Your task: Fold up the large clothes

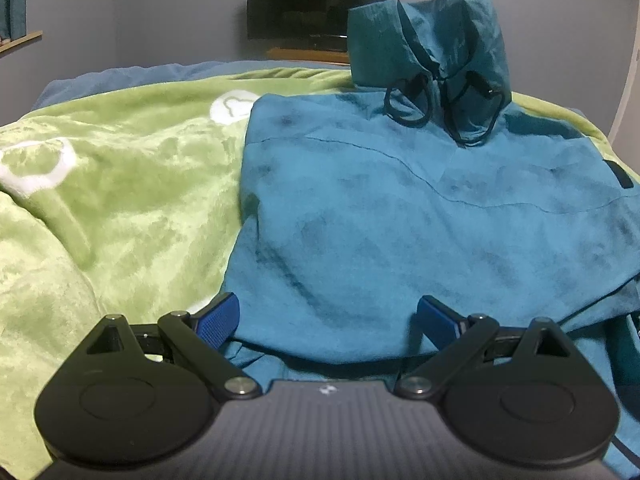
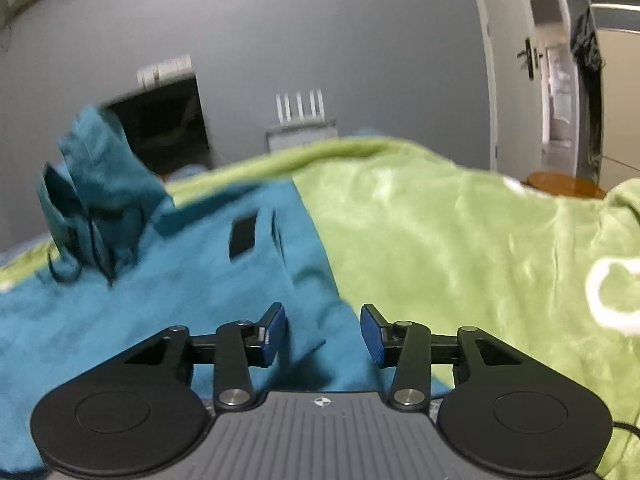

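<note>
Both claws gape over a teal hoodie point(image 1: 400, 208) on a green blanket point(image 1: 132, 184): left claw point(image 1: 328, 320) wide, right claw point(image 2: 323, 334) narrower, both empty; right view blurred.

Low wrist views (shared hoodie point(image 1: 400, 208))

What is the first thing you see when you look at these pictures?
A big teal hoodie lies flat on a fuzzy green blanket, with its hood standing up at the far end and dark drawstrings dangling below it. Right up close, the left gripper is open over the hoodie's near edge, and the right gripper is open at its right edge.
</note>
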The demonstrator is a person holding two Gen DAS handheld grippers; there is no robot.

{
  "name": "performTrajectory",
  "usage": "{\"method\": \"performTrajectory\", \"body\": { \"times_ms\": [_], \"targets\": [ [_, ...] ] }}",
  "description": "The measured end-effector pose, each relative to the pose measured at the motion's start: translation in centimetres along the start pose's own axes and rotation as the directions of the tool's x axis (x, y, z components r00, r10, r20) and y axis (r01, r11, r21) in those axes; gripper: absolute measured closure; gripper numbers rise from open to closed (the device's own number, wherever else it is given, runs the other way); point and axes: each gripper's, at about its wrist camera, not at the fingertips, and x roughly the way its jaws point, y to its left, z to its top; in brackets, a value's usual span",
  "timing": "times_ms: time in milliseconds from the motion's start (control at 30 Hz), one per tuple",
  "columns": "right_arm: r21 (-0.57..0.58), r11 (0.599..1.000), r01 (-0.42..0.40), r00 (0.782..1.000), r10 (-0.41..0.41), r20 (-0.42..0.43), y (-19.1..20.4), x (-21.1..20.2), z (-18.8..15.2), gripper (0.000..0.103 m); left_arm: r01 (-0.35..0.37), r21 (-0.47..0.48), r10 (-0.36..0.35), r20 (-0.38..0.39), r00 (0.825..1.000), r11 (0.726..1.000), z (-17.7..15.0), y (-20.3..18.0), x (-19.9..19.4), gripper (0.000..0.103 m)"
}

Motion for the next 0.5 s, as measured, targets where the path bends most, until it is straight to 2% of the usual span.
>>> {"method": "performTrajectory", "body": {
  "times_ms": [67,167,267,400,467,500],
  "targets": [
    [-0.038,0.999,-0.037,0.999,0.038,0.021,0.7,-0.4,0.1,0.042,0.0,0.007,0.0,-0.005,1.0,1.0,0.0,0.0,0.1,0.007],
    [-0.138,0.989,-0.047,0.997,0.038,-0.068,2.1,0.9,-0.9,0.022,-0.002,0.014,0.002,-0.008,1.0,1.0,-0.1,-0.2,0.1,0.007],
    [-0.191,0.982,-0.013,0.98,-0.025,-0.195,2.5,3.1,-2.6,0.021,0.001,0.016,-0.001,-0.011,1.0,1.0,-0.1,-0.2,0.1,0.005],
    [-0.107,0.994,0.014,0.991,-0.028,-0.132,1.0,1.4,-1.1,0.014,0.002,0.021,-0.002,-0.022,1.0,1.0,-0.3,-0.2,0.5,0.004],
    [-0.086,0.996,0.019,0.999,-0.024,-0.049,0.2,-0.3,0.4,0.001,0.002,0.024,-0.002,-0.024,1.0,1.0,-0.3,-0.2,0.5,0.003],
    [-0.088,0.996,0.02,1.0,-0.02,0.003,0.0,-1.8,0.8,0.0,0.005,0.025,-0.005,-0.025,1.0,1.0,-0.3,-0.2,0.5,0.002]
  ]
}}
